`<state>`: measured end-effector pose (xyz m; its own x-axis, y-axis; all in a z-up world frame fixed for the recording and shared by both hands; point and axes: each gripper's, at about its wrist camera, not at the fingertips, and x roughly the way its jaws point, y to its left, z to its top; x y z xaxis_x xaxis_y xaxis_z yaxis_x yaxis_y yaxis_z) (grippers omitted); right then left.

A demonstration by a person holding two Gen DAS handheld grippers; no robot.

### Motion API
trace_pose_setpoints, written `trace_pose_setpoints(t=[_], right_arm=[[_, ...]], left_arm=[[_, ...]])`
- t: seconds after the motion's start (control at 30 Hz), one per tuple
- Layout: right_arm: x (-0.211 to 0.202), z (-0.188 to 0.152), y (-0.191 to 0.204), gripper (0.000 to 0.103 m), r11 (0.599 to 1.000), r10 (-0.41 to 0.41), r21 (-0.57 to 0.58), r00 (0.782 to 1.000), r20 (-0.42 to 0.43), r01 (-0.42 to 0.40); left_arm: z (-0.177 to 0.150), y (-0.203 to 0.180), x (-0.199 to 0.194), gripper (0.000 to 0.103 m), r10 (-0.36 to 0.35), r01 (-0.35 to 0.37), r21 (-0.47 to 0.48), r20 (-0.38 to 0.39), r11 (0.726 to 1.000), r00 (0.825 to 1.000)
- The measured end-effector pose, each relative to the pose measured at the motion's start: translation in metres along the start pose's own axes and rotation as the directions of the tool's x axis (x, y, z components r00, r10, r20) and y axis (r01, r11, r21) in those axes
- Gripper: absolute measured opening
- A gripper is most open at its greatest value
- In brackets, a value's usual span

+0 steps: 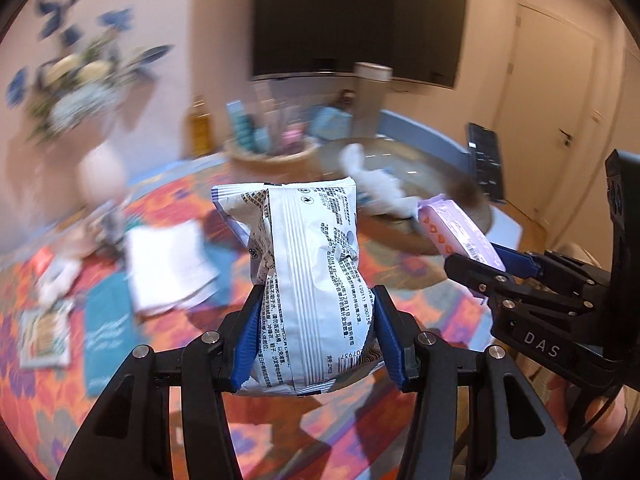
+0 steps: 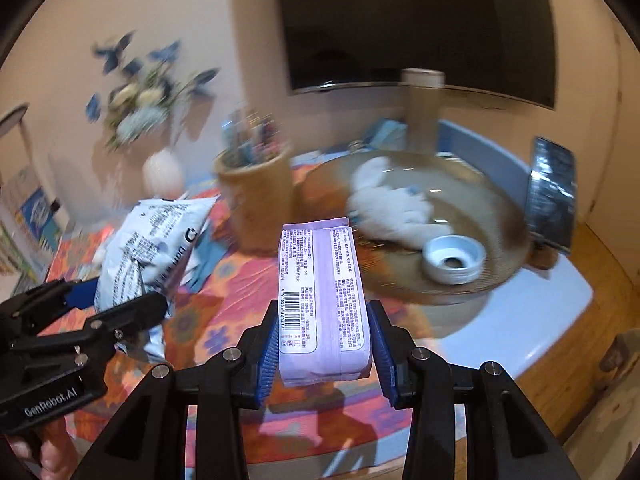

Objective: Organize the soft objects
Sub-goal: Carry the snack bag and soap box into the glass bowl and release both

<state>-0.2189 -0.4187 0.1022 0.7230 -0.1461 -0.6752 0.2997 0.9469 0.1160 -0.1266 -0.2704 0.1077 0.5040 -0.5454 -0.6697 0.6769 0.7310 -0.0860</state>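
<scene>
Clamping a crinkled white snack bag (image 1: 308,280) between its blue pads at the lower centre of the frame, the left gripper (image 1: 316,336) holds it above the table, while the right gripper (image 2: 324,348) grips a lilac tissue pack (image 2: 324,300). Either soft packet could slip or crush if squeezed unevenly. Beyond lie a bright floral tablecloth (image 1: 192,188), a round woven tray (image 2: 480,280) and a wall-mounted television (image 1: 360,16).

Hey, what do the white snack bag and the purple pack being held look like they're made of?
White snack bag: thin plastic film, probably glossy, going by its sharp crinkles, ribbed back seam and crimped top edge. It dents where the left tool squeezes it.

Purple pack: soft, smoother plastic wrap, with a printed label, barcode and folded end seam. It keeps a blocky shape in the right tool, so the contents look soft and stacked, perhaps tissues.
</scene>
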Motion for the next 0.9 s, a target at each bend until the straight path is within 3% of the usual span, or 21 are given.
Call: trace_pose_setpoints(t=[0.33, 0.77, 0.8, 0.83, 0.9], right_arm=[[0.002, 0.016, -0.081, 0.04, 0.984, -0.063, 0.166, 0.998, 0.012, 0.061], [0.043, 0.071, -0.112, 0.041, 0.971, -0.12, 0.215, 0.992, 0.042, 0.108], [0.049, 0.074, -0.113, 0.044, 0.97, -0.116, 0.218, 0.993, 0.037, 0.106], [0.053, 0.075, -0.115, 0.052, 0.969, -0.117, 0.225, 0.993, 0.031, 0.107], [0.061, 0.075, -0.121, 0.055, 0.962, -0.122, 0.248, 0.992, 0.011, 0.115]], left_arm=[[0.046, -0.059, 0.051, 0.049, -0.091, 0.094, 0.092, -0.038, 0.991, 0.995], [0.095, -0.071, 0.109, 0.05, -0.112, 0.115, 0.098, -0.035, 0.989, 0.993], [0.096, -0.069, 0.112, 0.054, -0.117, 0.119, 0.093, -0.028, 0.989, 0.993], [0.097, -0.067, 0.116, 0.058, -0.108, 0.11, 0.09, -0.025, 0.99, 0.994], [0.096, -0.062, 0.121, 0.081, -0.106, 0.108, 0.081, -0.032, 0.991, 0.994]])
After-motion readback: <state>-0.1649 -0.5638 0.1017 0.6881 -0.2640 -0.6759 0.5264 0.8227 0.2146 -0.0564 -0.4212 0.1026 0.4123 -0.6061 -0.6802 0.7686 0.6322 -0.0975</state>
